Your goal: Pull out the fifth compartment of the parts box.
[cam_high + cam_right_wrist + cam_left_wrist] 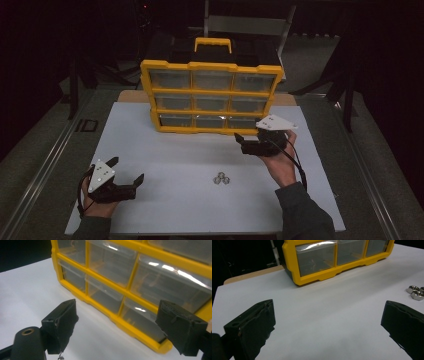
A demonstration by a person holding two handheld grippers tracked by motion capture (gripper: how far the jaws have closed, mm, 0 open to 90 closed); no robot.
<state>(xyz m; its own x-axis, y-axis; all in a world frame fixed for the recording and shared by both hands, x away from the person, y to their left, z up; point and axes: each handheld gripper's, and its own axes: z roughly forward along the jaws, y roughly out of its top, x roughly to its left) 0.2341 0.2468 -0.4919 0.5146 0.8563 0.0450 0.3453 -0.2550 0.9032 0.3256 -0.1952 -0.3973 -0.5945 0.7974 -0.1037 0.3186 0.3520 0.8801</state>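
A yellow organizer (212, 95) with a black handle and three rows of clear drawers stands at the back of the white board (165, 150). Three metal nuts (221, 178) lie bunched together on the board in front of it. My left gripper (127, 169) rests low at the front left, open with nothing between its jaws; in the left gripper view (327, 325) the nuts (415, 292) lie off to the right and the organizer (317, 277) stands ahead. My right gripper (248, 141) hovers open by the organizer's bottom right drawer, and in the right gripper view (120, 325) it faces the drawers (110, 282).
The board lies on a wooden tabletop (132, 95) with dark floor and metal rails (40, 170) on both sides. A metal stand (245, 22) rises behind the organizer. Bare white board stretches between the two grippers.
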